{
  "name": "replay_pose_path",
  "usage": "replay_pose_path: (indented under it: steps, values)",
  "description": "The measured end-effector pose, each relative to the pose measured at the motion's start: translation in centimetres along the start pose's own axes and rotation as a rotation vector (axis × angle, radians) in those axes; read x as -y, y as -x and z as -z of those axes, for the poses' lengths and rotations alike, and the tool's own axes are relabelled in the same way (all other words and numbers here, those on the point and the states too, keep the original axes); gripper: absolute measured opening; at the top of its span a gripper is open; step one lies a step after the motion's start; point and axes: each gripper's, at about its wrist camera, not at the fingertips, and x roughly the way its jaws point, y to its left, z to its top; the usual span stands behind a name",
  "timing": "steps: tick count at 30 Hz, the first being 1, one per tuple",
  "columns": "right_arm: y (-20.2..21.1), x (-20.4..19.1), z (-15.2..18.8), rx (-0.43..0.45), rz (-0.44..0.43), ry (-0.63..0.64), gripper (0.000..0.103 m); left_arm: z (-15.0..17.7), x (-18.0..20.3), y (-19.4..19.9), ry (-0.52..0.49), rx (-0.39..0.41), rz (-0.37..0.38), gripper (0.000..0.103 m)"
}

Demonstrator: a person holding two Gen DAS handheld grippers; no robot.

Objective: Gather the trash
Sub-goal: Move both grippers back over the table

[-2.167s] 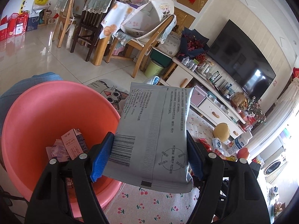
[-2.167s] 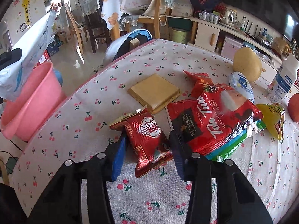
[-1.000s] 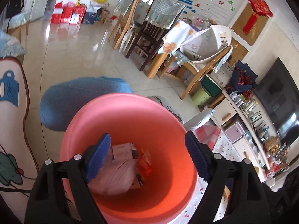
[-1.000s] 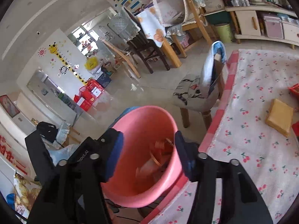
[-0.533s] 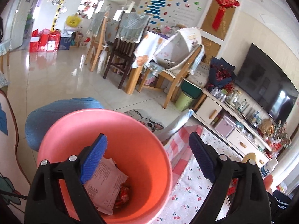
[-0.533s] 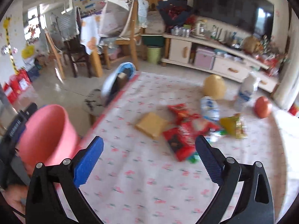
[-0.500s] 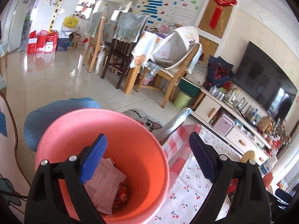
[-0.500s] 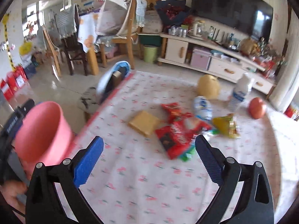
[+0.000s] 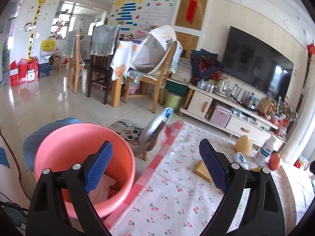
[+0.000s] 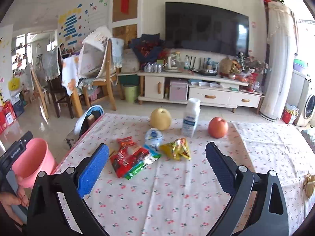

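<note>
Left wrist view: the left gripper (image 9: 155,165) is spread wide with nothing between its blue pads (image 9: 98,166), hanging over the edge where the pink bucket (image 9: 59,143) meets the table (image 9: 173,196). The bucket stands on the floor just beside the table's near corner, and inside it lie a pale paper wrapper (image 9: 102,186) and a bit of red wrapper (image 9: 113,191). On the cherry-print tablecloth beyond sit a flat tan packet (image 9: 200,171), a yellow pear (image 9: 244,144), a white bottle (image 9: 265,151) and a red apple (image 9: 275,160); a chair with a cat cushion (image 9: 128,131) stands between bucket and table. Right wrist view: the right gripper (image 10: 156,167) is likewise wide open and empty, held above the table (image 10: 177,196) and facing the remaining trash. A red snack bag (image 10: 128,158) lies on a green-edged wrapper (image 10: 137,168), touching a small blue-and-white pouch (image 10: 153,136), with a yellow wrapper (image 10: 176,149) just beside them. Behind stand the pear (image 10: 160,119), the bottle (image 10: 191,118) and the apple (image 10: 218,127). The pink bucket (image 10: 33,161) is at the far left, below the table edge, with the left gripper's body and the hand (image 10: 11,198) holding it in front of it.
</note>
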Motion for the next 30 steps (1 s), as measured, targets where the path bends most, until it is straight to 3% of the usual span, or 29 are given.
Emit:
replay_pose_path:
  steps: [6, 15, 23, 30]
  values:
    - [0.8, 3.4, 0.2, 0.020, 0.033, -0.038, 0.098, 0.8, 3.4, 3.0, -0.076, -0.008, 0.073, 0.090]
    - [0.1, 7.4, 1.9, 0.057, 0.107, 0.005, 0.098, 1.4, 8.8, 4.8, -0.121, -0.055, 0.181, 0.090]
    - [-2.5, 10.2, 2.8, 0.050, 0.200, 0.030, 0.098, 3.0, 14.3, 3.5, -0.258, -0.101, 0.240, 0.090]
    - [-5.8, 11.8, 3.4, 0.001, 0.224, 0.015, 0.098, 5.0, 18.0, 0.7, -0.358, -0.157, 0.258, 0.090]
